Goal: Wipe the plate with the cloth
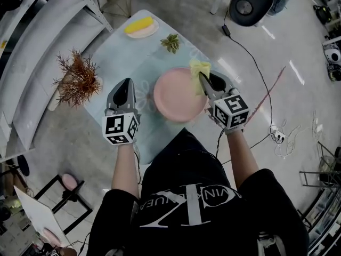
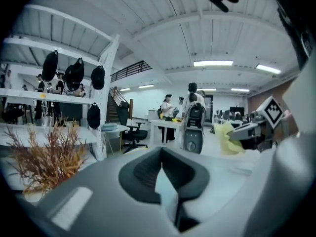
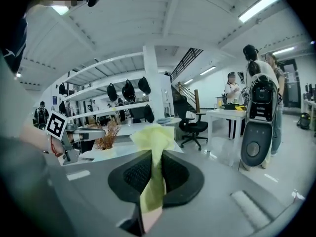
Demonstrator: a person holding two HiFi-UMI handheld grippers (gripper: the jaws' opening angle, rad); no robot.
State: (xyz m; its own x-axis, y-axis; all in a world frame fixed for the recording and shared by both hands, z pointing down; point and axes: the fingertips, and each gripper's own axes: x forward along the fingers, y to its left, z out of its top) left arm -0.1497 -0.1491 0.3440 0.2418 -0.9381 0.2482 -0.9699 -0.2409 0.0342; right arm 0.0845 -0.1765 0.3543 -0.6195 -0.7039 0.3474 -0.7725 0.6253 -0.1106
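Cloth (image 1: pixel 197 67), yellow and bunched, is pinched in the right claw (image 1: pixel 202 76), whose jaws are clamped on it over the far right rim of the pink plate (image 1: pixel 176 96). The plate lies on the pale worktop (image 1: pixel 144 63). The left claw (image 1: pixel 127 85) hovers just left of the plate, jaws together and holding nothing.
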